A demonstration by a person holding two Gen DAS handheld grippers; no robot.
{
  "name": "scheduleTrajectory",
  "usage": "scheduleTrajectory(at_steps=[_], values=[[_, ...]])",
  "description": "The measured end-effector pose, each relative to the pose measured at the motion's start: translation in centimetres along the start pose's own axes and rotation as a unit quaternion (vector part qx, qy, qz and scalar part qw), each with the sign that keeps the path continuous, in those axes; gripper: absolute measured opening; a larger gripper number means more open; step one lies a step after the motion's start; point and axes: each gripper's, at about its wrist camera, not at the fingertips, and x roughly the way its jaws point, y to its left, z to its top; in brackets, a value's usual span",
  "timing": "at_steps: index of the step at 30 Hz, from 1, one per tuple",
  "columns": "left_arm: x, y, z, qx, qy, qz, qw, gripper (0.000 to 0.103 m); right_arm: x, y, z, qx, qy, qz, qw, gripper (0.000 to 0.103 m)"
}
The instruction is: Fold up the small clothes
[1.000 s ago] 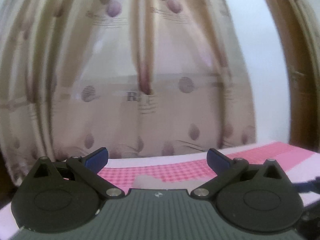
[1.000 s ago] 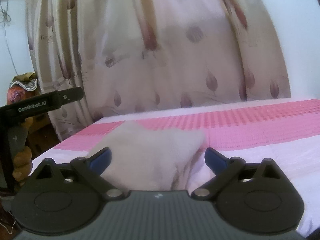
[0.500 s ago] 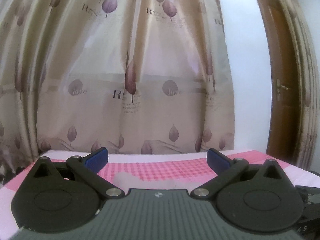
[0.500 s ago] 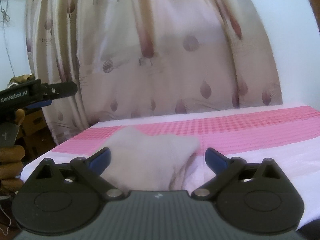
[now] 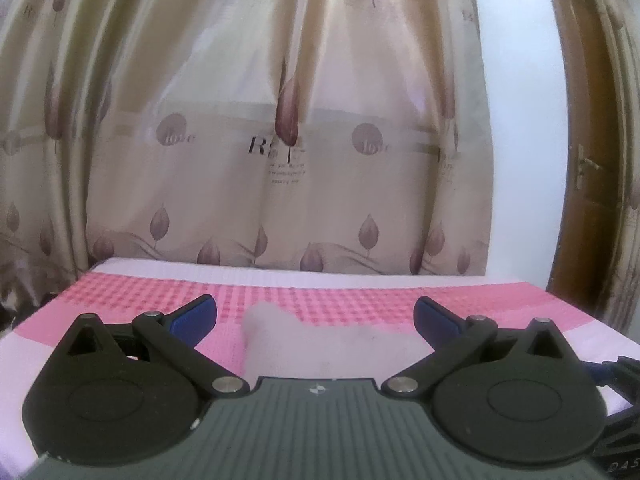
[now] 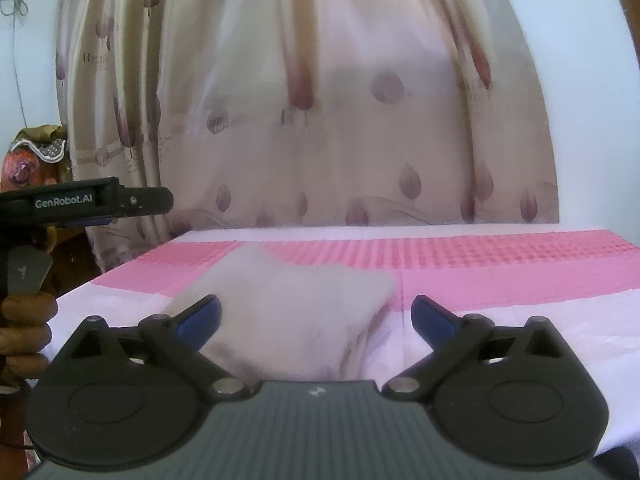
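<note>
A small pale beige garment (image 6: 288, 304) lies crumpled on the pink and white sheet (image 6: 500, 268). In the left wrist view the garment (image 5: 320, 344) sits just ahead, between the fingers. My left gripper (image 5: 314, 318) is open and empty above the bed. My right gripper (image 6: 316, 316) is open and empty, with its left fingertip (image 6: 202, 316) over the garment's near edge. The left gripper also shows from the side in the right wrist view (image 6: 80, 202), held up at the far left by a hand.
A beige curtain (image 5: 280, 120) with leaf prints hangs behind the bed. A brown door (image 5: 592, 168) stands at the right. A floral covered object (image 6: 32, 156) sits left of the bed. The bed's left edge (image 6: 132, 268) drops off near the curtain.
The left gripper has tilted down and swung, so the bed and garment fill more of its view. The right gripper has moved slightly closer to the garment. Both stay open.
</note>
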Motion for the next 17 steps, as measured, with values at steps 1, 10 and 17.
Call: scheduleTrajectory(at_steps=[1,10,17], values=[[0.1,0.1,-0.1,-0.002,0.004,-0.002,1.0,0.103,0.0,0.0,-0.1,0.0,0.001,0.0,1.0,0.102],[1.3,0.8,-1.4,-0.009,0.013,0.021,0.9996,0.103,0.3,0.3,-0.4,-0.005,0.007,-0.004,1.0,0.102],[1.2,1.2,-1.5,-0.009,0.008,0.037,0.9992,0.103,0.2,0.5,-0.3,-0.009,0.001,-0.016,1.0,0.102]])
